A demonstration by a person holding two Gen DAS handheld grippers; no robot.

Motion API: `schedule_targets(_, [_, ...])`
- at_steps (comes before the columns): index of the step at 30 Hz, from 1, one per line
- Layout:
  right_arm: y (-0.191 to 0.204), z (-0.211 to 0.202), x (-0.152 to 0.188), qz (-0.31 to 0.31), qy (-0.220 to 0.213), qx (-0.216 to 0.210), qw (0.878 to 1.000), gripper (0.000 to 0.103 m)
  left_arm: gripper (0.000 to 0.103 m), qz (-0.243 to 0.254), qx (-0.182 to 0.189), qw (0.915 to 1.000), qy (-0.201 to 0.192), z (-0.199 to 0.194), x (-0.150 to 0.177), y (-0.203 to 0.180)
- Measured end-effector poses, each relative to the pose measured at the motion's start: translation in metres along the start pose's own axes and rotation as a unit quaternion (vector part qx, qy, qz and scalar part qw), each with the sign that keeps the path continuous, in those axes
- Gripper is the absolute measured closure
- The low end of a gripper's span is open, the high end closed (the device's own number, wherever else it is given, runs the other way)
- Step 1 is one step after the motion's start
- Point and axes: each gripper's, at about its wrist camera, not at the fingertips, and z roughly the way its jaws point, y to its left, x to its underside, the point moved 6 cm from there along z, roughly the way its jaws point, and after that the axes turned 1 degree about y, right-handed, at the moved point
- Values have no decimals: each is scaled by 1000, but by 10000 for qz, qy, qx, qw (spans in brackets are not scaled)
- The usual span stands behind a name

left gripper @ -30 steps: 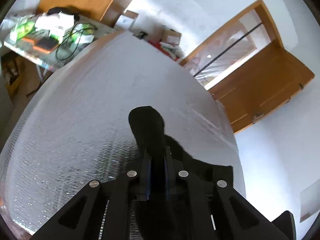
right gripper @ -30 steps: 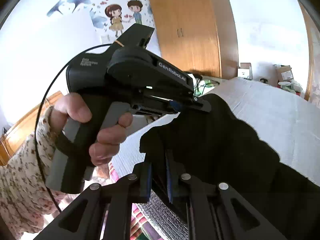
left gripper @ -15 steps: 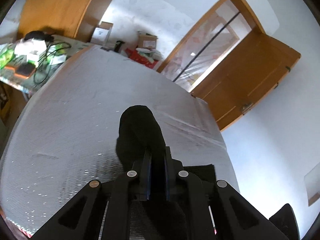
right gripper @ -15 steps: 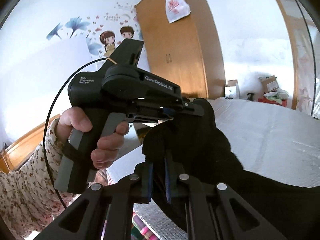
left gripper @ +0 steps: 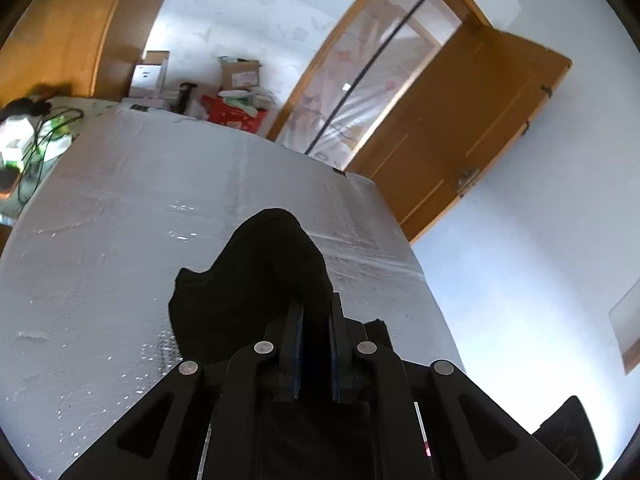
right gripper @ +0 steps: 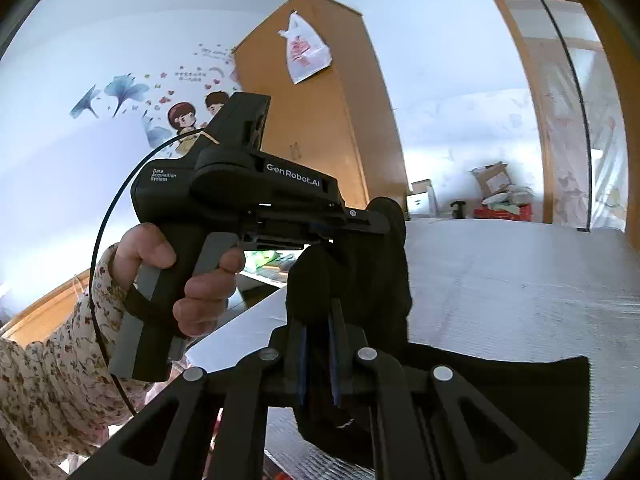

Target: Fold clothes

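A black garment (left gripper: 256,280) hangs bunched between both grippers above the silver padded table (left gripper: 140,220). My left gripper (left gripper: 316,312) is shut on a fold of it, and the cloth bulges up past the fingertips. In the right wrist view, my right gripper (right gripper: 318,320) is shut on another part of the same black garment (right gripper: 500,380), whose lower edge trails right across the table (right gripper: 520,280). A hand (right gripper: 160,256) in a floral sleeve holds the left gripper (right gripper: 374,222) just above and beyond the right one, close together.
A wooden wardrobe (right gripper: 320,120) with a plastic bag hung on it stands behind. Cardboard boxes and clutter (left gripper: 236,96) lie past the table's far edge. A side desk with cables (left gripper: 32,136) is at the left, and a wooden door (left gripper: 460,128) at the right.
Both grippers have risen and drawn across the table with the garment. The cloth is gathered into a tighter bunch, and less of it lies spread on the table.
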Motion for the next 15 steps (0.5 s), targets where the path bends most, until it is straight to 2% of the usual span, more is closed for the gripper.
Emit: schedule_targets(15, [-76,-49,14,698,-261,452,9962,94,93,396,58,9979,507,65,1,-66])
